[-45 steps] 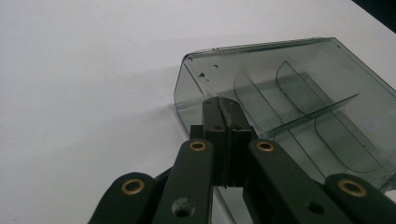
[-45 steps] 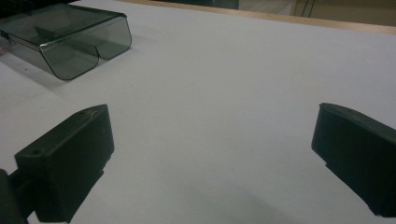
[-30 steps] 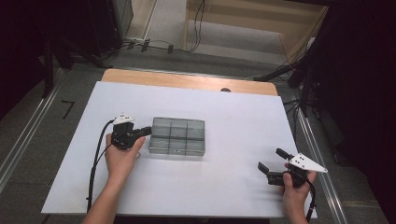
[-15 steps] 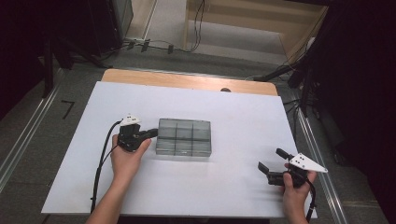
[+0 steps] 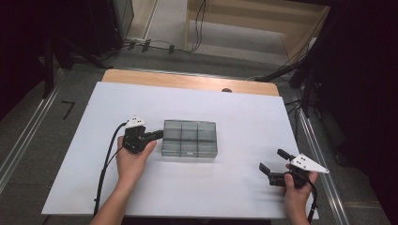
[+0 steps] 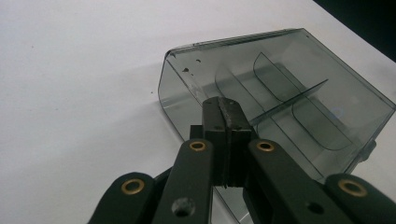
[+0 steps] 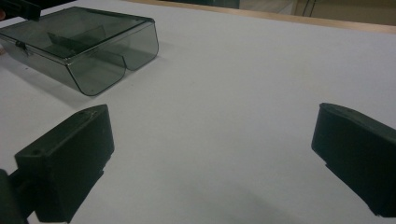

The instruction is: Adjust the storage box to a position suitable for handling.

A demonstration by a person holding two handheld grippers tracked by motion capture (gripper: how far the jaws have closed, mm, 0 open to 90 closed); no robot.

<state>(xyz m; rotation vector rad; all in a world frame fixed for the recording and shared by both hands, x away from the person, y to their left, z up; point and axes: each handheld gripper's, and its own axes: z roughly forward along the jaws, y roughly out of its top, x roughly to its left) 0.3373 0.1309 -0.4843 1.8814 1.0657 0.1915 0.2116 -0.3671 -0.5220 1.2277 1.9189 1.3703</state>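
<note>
Left gripper (image 5: 157, 135): black body topped by a small pale three-cornered plate, with a black cable (image 5: 107, 164) trailing from its rear. Seen along its own length, two flat black link arms carry brass-coloured pivot bushings (image 6: 197, 146) and small dark screw holes, ending in matt black rectangular pads (image 6: 223, 123). Right gripper (image 5: 273, 161): same black build, with a larger pale three-cornered plate (image 5: 309, 164) bearing small dark holes, and a black cable below the hand. Its pads are blocky, matt black, with rounded corners. Both forearms are bare, with no sleeves.
</note>
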